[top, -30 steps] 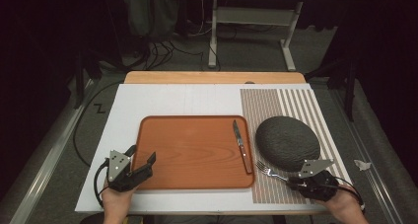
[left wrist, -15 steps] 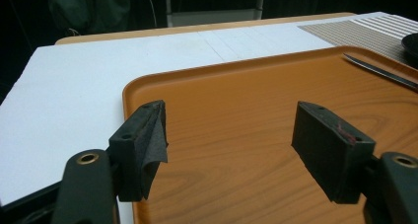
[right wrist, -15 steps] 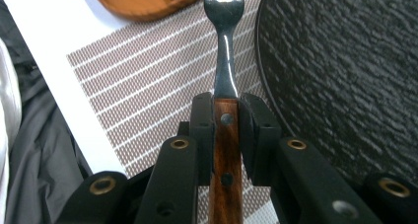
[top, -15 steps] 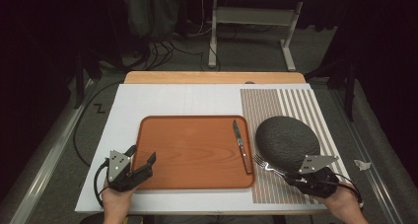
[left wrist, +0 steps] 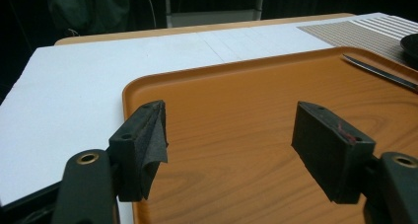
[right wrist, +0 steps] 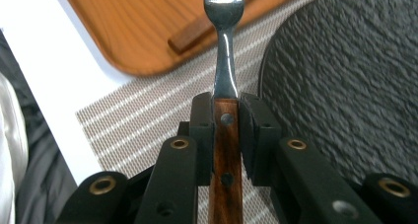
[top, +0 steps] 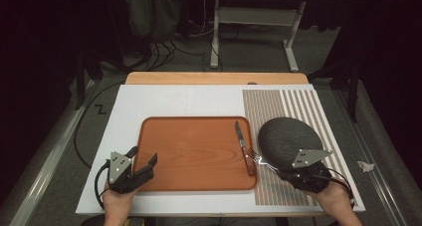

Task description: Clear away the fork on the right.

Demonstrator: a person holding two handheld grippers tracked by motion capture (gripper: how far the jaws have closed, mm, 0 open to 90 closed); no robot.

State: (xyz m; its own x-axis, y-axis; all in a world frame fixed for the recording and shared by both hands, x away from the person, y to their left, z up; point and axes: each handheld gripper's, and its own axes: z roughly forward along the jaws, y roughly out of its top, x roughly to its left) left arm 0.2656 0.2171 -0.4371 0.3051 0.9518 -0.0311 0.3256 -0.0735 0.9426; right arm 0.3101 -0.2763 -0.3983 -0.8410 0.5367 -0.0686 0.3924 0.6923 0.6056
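White board (top: 174, 104) covers the table, carrying an orange tray (top: 194, 156) and a striped mat (top: 298, 106). Right gripper (top: 278, 170) clamps a fork (top: 258, 158) by its wooden handle, tines between the knife (top: 242, 142) and dark plate (top: 286, 139). Left gripper (top: 142, 159) rests wide open, holding nothing, over the tray's near-left corner.

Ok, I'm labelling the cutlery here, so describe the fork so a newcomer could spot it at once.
Start at the striped placemat on the table's right side. Between the dark round plate and the orange tray, the right gripper clamps a fork. Unlike the knife lying on the tray, it has tines and is held.
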